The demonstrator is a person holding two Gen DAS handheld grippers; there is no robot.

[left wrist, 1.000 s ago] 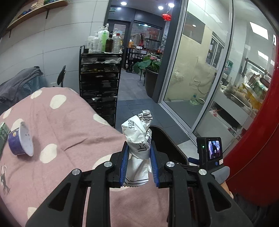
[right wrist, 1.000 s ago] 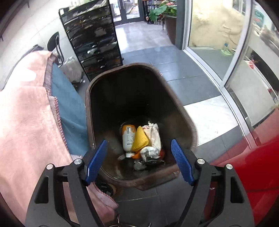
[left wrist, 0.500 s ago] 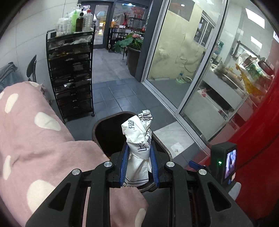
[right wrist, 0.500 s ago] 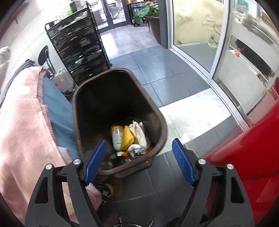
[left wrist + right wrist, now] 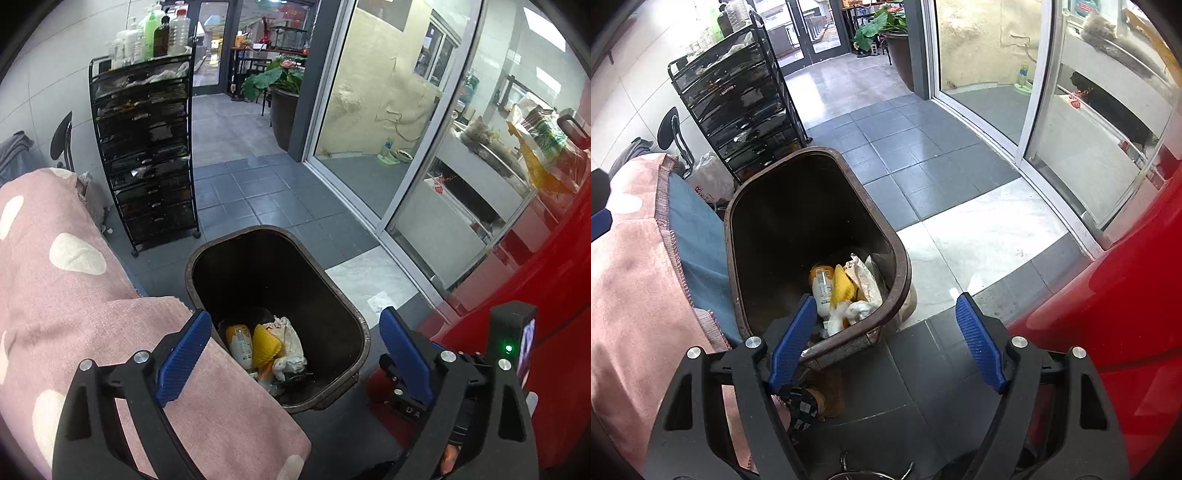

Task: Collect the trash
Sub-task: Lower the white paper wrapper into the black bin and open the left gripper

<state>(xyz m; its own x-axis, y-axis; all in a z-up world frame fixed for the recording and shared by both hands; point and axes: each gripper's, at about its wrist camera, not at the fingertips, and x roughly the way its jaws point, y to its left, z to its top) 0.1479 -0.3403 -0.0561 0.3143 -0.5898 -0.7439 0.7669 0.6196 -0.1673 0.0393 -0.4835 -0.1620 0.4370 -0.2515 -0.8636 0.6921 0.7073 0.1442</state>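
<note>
Crumpled trash [image 5: 284,347] in rounded dark bin [image 5: 343,295], both grippers' ribbed blue jaws apart, empty

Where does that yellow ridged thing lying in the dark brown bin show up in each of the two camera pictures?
Left wrist view: the yellow ridged cup-shaped piece lies at the bin's bottom, lower centre, right of the pale orange-capped bottle.
Right wrist view: it sits left of centre, low, again right of that bottle.
Shared landmark: the dark brown plastic bin, beside the black drawer cart.
</note>
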